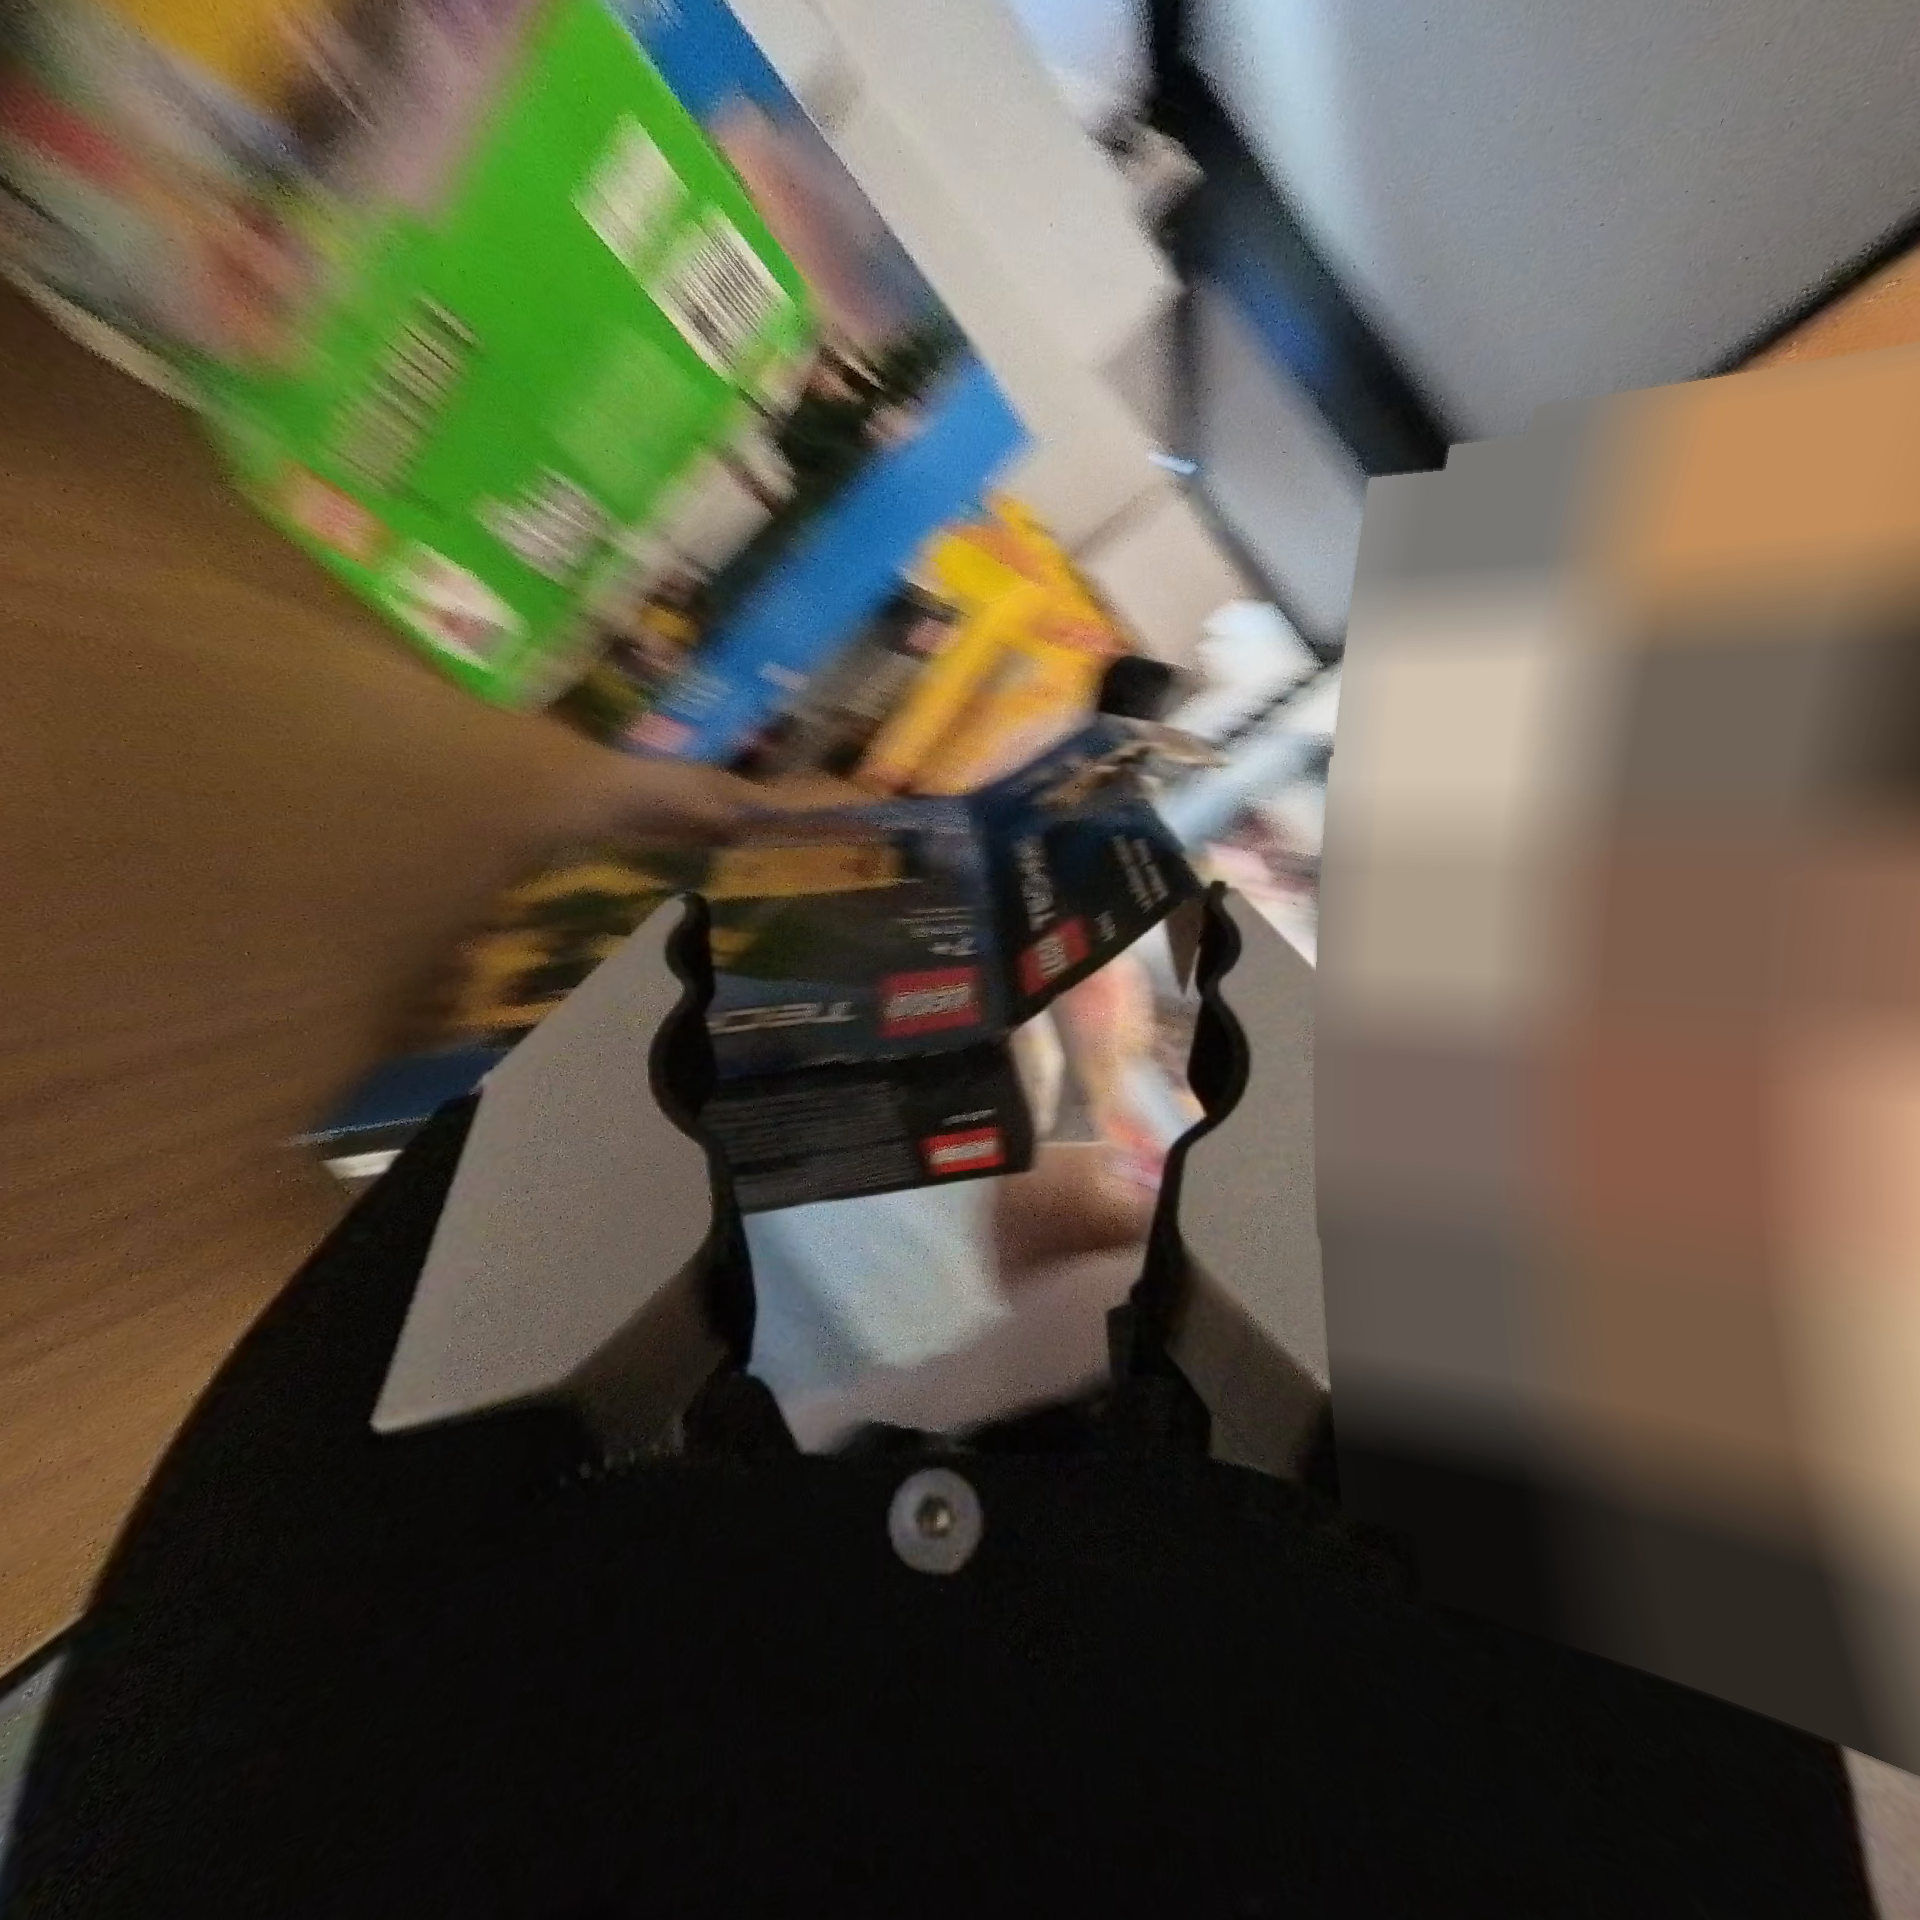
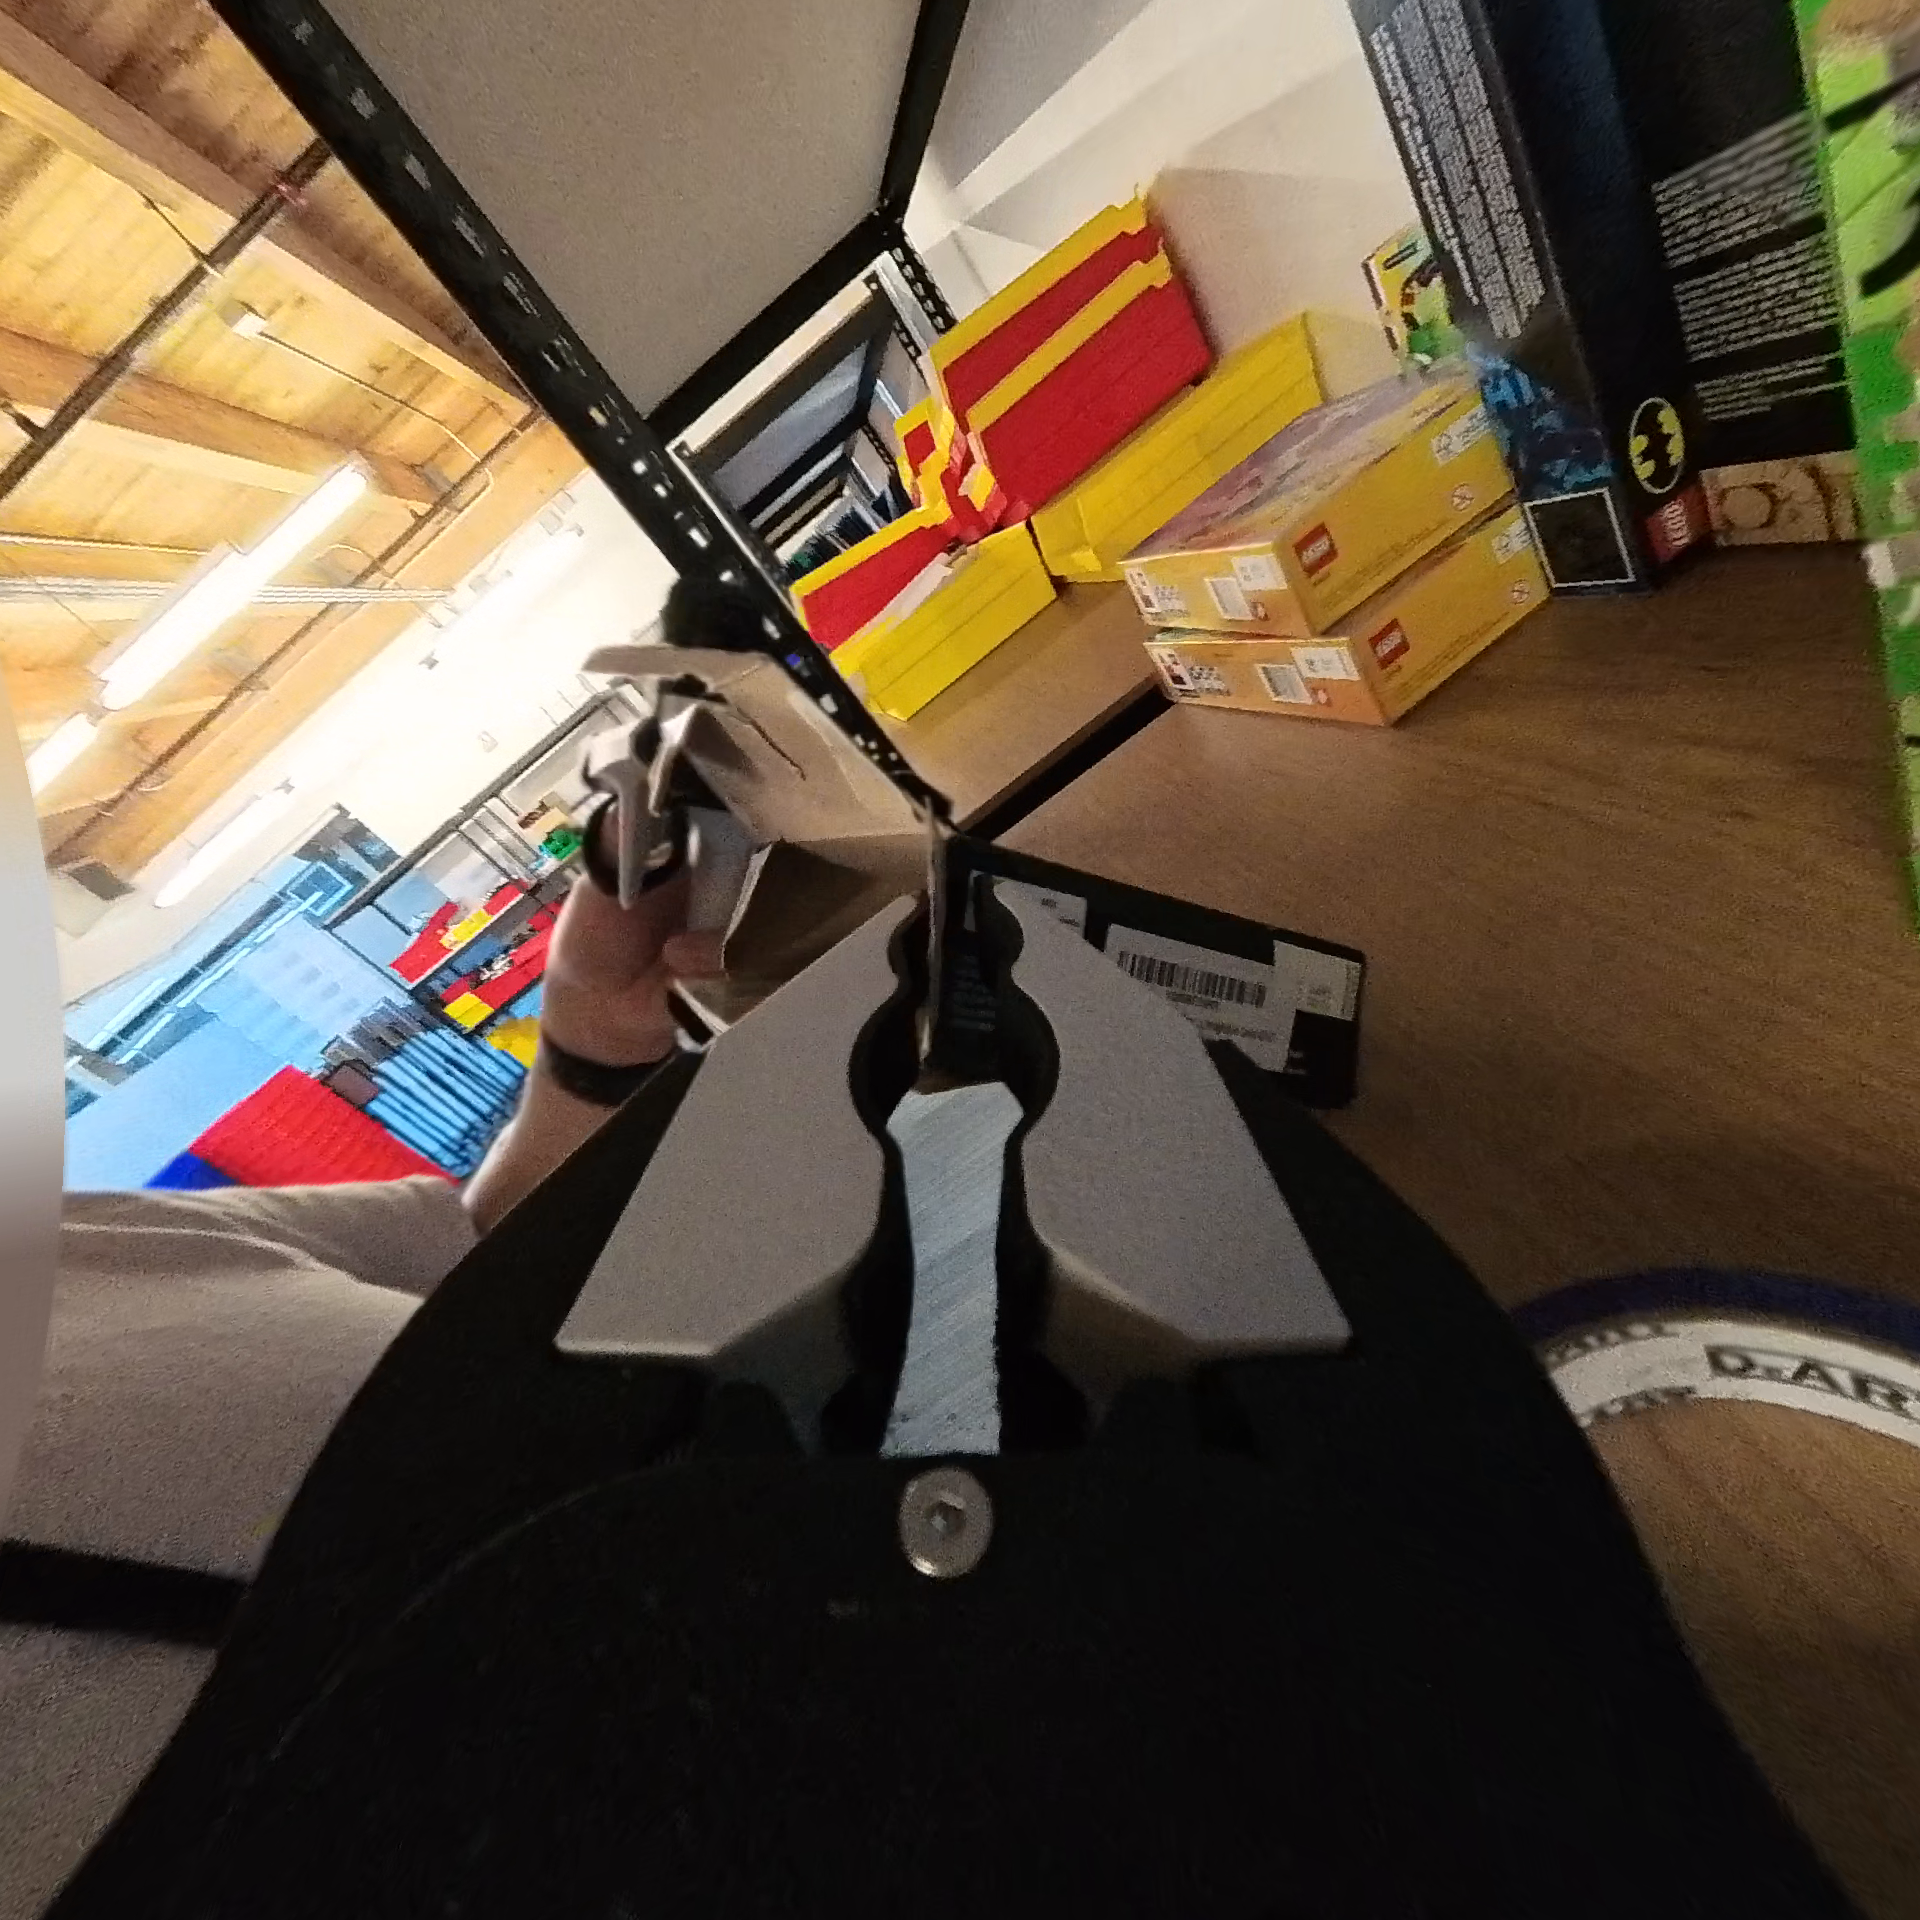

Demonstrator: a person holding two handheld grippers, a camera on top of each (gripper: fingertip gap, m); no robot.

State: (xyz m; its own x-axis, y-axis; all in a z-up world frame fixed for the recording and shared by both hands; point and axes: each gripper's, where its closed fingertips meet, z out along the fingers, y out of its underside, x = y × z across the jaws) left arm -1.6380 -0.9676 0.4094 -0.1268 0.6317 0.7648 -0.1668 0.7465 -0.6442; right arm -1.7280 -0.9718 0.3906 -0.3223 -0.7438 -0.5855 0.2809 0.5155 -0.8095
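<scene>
The dark box lies flat on the near part of the wooden shelf, its barcode side up. The right gripper has its fingers drawn narrow, pinching what looks like the box's thin end flap. The left gripper has its fingers spread wide with the same box framed between them. Its view is so smeared by motion that I cannot tell whether either finger touches the cardboard. In the right wrist view this gripper appears to the left of the box, carried by a hand.

The grip is on a single layer of card, so a pull or twist could crease or tear the flap, or let it slip out of the pads. The box could also slide across the smooth shelf instead of opening or lifting. With the left gripper moving fast close by, a knock could skew the box or hit the black shelf upright.

The far end of the box is cut off behind the right fingers, and its contents cannot be seen. A mosaic patch masks the right side of the left view. The green box there is badly blurred. Two stacked yellow boxes sit farther back, and a roll of tape is cropped at the near right.
</scene>
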